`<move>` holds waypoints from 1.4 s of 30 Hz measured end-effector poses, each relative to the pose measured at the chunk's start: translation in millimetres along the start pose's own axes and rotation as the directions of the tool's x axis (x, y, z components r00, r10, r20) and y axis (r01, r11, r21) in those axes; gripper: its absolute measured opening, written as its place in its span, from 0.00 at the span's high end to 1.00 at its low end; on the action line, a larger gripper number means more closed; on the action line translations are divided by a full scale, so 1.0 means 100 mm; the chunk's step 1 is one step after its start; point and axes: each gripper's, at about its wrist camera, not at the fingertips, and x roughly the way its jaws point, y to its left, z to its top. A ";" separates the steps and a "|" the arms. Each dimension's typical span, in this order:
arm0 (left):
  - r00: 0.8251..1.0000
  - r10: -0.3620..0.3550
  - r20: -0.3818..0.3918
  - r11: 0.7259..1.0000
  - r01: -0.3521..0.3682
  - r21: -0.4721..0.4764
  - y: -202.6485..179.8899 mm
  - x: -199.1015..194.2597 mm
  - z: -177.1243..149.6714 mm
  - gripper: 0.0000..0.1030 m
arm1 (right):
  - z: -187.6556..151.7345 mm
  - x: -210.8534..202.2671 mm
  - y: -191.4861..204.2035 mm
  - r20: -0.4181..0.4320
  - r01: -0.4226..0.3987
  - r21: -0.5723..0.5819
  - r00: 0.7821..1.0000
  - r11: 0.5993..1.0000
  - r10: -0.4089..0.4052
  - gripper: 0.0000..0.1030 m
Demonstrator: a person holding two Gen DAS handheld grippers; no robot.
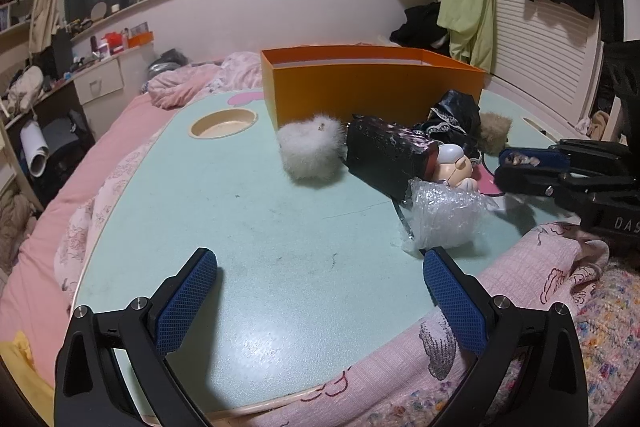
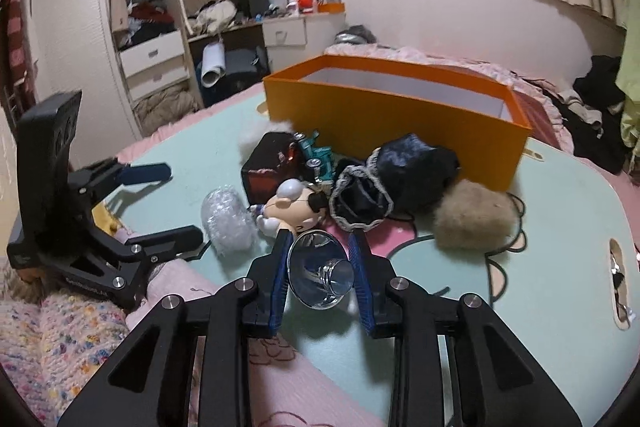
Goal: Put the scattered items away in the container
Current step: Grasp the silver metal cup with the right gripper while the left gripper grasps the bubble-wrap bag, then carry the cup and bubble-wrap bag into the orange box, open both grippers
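- While your right gripper (image 2: pixel 320 277) pinches a small clear glass (image 2: pixel 322 277) between its blue pads at the near edge of the mint-green table (image 1: pixel 240 195), the orange box (image 2: pixel 400 115) sits open-topped at the far side, nothing showing inside it from these angles
- Your left gripper (image 1: pixel 320 291) hovers low over bare tabletop, jaws spread wide and holding nothing
- Between the glass and the box lies the rest of the clutter: a cartoon figurine (image 2: pixel 292 211), a bubble-wrapped bundle (image 2: pixel 228 223), a dark glossy box (image 2: pixel 268 167), a black lace-trimmed pouch (image 2: pixel 400 179), a brown fur pom (image 2: pixel 476 219) and a white fur pom (image 1: pixel 310 151)
- Lift the glass straight up first, since it lies tilted with its mouth towards the pile and smooth glass can slip in a sideways pinch
- Carry it high enough to pass over the pouch and the box's near wall
- Lower it well inside before you let go; a drop onto the hard floor of the box risks a crack
- Keep the left gripper off to its side so the two tools do not cross
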 end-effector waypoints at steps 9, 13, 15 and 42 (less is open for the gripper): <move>0.990 -0.127 0.067 0.991 0.123 0.059 -0.12 -0.18 0.12 0.10 | 0.00 -0.10 -0.22 0.058 0.025 0.123 0.998 0.992 -0.033 0.71; 0.981 -0.187 0.055 0.977 0.179 0.115 -0.29 -0.17 0.23 0.10 | 0.02 -0.09 -0.21 0.056 0.027 0.121 0.998 0.992 -0.034 0.71; 0.978 -0.203 0.056 0.969 0.193 0.153 -0.38 -0.15 0.28 0.10 | 0.02 -0.09 -0.21 0.056 0.028 0.118 0.998 0.993 -0.035 0.71; 0.975 -0.214 0.065 0.972 0.206 0.113 -0.33 -0.15 0.36 0.68 | 0.01 -0.11 -0.23 0.063 0.051 0.136 0.996 0.989 -0.060 0.71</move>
